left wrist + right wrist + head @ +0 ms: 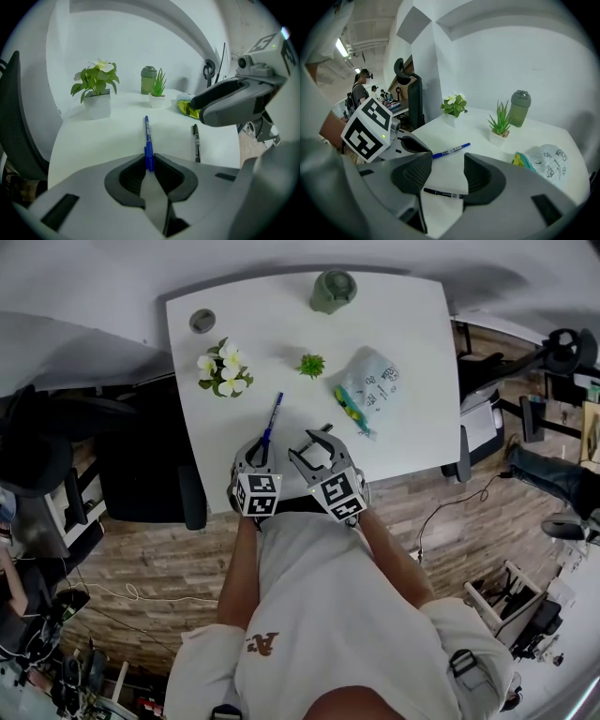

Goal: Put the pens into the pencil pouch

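Two light, stiff, likely slick pens: left hand-held gripper [149, 158] pinched blue pen [147, 136] by near end; right hand-held gripper [446, 172] gaped above black pen [443, 192], 3 o'clock of blue.

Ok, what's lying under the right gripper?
A black pen lies on the table below the open right gripper, untouched; one end is covered by a finger.
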The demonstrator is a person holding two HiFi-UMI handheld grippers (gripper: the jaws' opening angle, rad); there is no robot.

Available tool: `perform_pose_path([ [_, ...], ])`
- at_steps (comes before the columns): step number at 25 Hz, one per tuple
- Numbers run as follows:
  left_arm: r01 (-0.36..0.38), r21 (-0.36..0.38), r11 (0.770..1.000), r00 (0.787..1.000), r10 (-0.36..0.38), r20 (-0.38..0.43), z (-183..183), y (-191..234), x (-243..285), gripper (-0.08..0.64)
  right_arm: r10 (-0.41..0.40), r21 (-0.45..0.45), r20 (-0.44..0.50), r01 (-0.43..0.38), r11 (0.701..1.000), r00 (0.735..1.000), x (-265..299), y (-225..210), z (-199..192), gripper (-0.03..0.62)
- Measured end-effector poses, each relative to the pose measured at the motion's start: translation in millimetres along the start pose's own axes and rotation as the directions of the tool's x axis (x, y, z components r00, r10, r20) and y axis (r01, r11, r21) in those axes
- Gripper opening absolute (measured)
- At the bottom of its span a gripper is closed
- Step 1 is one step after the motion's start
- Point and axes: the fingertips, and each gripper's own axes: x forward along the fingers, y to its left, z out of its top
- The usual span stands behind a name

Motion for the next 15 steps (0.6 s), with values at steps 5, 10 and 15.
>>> perform_pose_path([
  [5,0.016,0.024,1.0,0.999,-0.017,0.039,18,-4,-8,0.049,-0.048,0.018,0.02,0.048,0.999,0.999,-10,-16,1,0.209],
  [10,0.066,0.073,0.995,0.995,-0.071,0.071,40,-17,-14,0.049,-0.128,0.056,0.026,0.126,0.99,0.991,-25,-47,-6,0.202],
  [15,0.114,0.123,0.986,0.99,-0.124,0.073,54,-33,-14,0.049,-0.195,0.088,0.022,0.192,0.977,0.981,-40,-75,-16,0.199],
])
